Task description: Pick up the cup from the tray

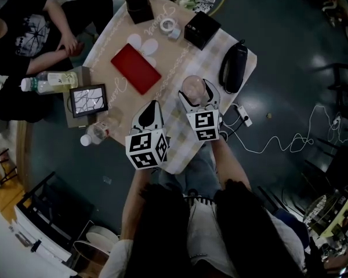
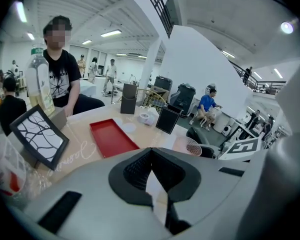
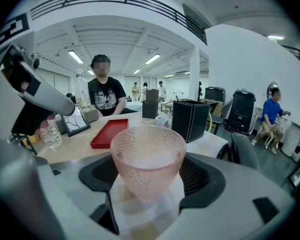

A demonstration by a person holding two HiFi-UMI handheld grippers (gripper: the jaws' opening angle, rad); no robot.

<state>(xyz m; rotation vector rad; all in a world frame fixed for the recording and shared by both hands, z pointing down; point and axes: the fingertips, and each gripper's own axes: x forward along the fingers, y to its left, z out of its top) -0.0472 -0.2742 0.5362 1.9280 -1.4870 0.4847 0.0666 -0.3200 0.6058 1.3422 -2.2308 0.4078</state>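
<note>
Cup (image 3: 147, 156) gripped between right tongs (image 1: 196, 92), clear of tray (image 1: 136, 68).

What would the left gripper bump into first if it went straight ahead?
Likely the red tray: its near corner lies just ahead of the left gripper, slightly left of its line. Depth is unclear, so it might slip past toward the tape roll.

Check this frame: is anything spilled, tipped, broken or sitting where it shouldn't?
Nothing stands out. The pink cup is upright and intact between the jaws of the right gripper, away from the red tray, which is bare. No spill shows on the table.
</note>
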